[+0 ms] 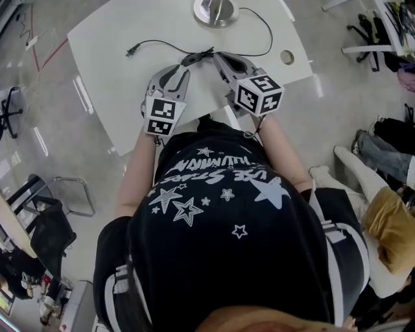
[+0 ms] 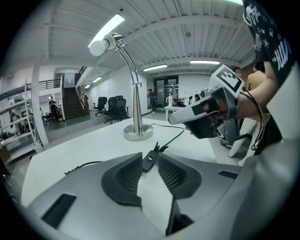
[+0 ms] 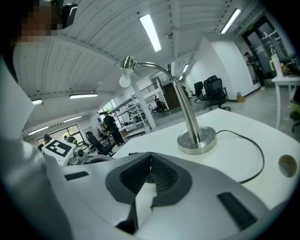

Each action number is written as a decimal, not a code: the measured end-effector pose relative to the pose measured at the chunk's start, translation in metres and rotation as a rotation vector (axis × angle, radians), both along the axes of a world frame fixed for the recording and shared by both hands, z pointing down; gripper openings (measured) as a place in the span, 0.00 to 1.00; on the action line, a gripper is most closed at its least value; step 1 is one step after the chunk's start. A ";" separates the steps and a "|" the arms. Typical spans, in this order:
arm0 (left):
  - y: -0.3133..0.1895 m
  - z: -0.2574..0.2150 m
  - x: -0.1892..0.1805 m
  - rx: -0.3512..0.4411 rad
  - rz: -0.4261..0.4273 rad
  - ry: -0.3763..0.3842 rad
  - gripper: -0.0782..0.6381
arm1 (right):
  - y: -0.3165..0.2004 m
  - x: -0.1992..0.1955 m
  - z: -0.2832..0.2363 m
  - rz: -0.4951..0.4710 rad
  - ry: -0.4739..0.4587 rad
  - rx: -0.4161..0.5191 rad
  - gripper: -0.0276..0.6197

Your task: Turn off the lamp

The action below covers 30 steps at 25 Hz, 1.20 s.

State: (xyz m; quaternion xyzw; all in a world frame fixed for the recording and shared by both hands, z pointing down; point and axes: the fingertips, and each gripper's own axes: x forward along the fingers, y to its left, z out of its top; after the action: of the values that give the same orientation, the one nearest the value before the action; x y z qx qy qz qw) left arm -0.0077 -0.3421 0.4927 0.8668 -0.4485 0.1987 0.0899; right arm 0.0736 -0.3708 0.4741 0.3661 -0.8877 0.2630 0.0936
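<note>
A silver desk lamp stands at the far side of the white table [image 1: 117, 78], with its round base [image 1: 216, 11] [image 2: 138, 132] [image 3: 197, 139] and its curved neck ending in a white bulb [image 2: 104, 44] [image 3: 125, 75]. Its black cord runs across the table to an inline switch [image 1: 198, 57] [image 2: 150, 160]. My left gripper [image 1: 188, 67] [image 2: 150, 157] is open, low over the table, and the switch lies right at the gap between its tips. My right gripper [image 1: 217, 58] [image 3: 150, 158] is beside it, shut, with nothing seen between its pads.
The cord's plug [image 1: 131, 50] lies loose on the table to the left. A round cable hole [image 1: 286, 57] [image 3: 287, 165] is at the table's right corner. Office chairs [image 1: 39, 207], bags and another seated person [image 1: 382, 220] surround the table.
</note>
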 end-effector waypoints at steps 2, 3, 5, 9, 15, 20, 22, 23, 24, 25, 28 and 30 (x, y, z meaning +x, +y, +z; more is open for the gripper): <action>-0.004 0.007 0.002 0.000 0.017 -0.026 0.26 | -0.003 -0.005 0.005 -0.025 0.007 -0.010 0.05; -0.006 0.011 0.002 0.000 0.023 -0.041 0.28 | -0.004 -0.008 0.008 -0.037 0.011 -0.013 0.05; -0.007 0.020 0.001 -0.002 0.029 -0.068 0.30 | -0.006 -0.014 0.013 -0.057 0.016 -0.020 0.05; -0.013 0.036 0.001 -0.021 0.042 -0.114 0.36 | -0.007 -0.023 0.022 -0.098 0.019 -0.040 0.05; -0.026 0.052 0.004 -0.032 0.078 -0.196 0.37 | -0.007 -0.034 0.033 -0.159 0.034 -0.073 0.05; -0.031 0.060 0.010 -0.033 0.106 -0.233 0.37 | -0.007 -0.037 0.042 -0.188 0.045 -0.095 0.05; -0.033 0.064 0.009 -0.046 0.104 -0.240 0.37 | -0.007 -0.039 0.046 -0.202 0.051 -0.107 0.05; -0.033 0.064 0.008 -0.051 0.105 -0.241 0.36 | -0.007 -0.041 0.048 -0.211 0.055 -0.115 0.05; -0.034 0.065 0.007 -0.053 0.107 -0.240 0.36 | -0.006 -0.043 0.050 -0.220 0.058 -0.123 0.05; -0.034 0.064 0.007 -0.052 0.109 -0.241 0.36 | -0.006 -0.046 0.052 -0.231 0.062 -0.131 0.05; -0.033 0.064 0.006 -0.053 0.118 -0.245 0.31 | -0.005 -0.051 0.057 -0.261 0.081 -0.143 0.05; -0.033 0.064 0.007 -0.058 0.124 -0.244 0.31 | -0.005 -0.053 0.059 -0.277 0.094 -0.150 0.05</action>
State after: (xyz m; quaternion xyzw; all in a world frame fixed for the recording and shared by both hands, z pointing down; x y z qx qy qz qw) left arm -0.0005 -0.3755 0.5566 0.8591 -0.3959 0.3208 0.0474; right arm 0.0205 -0.3757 0.5332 0.2441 -0.9022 0.2956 0.1975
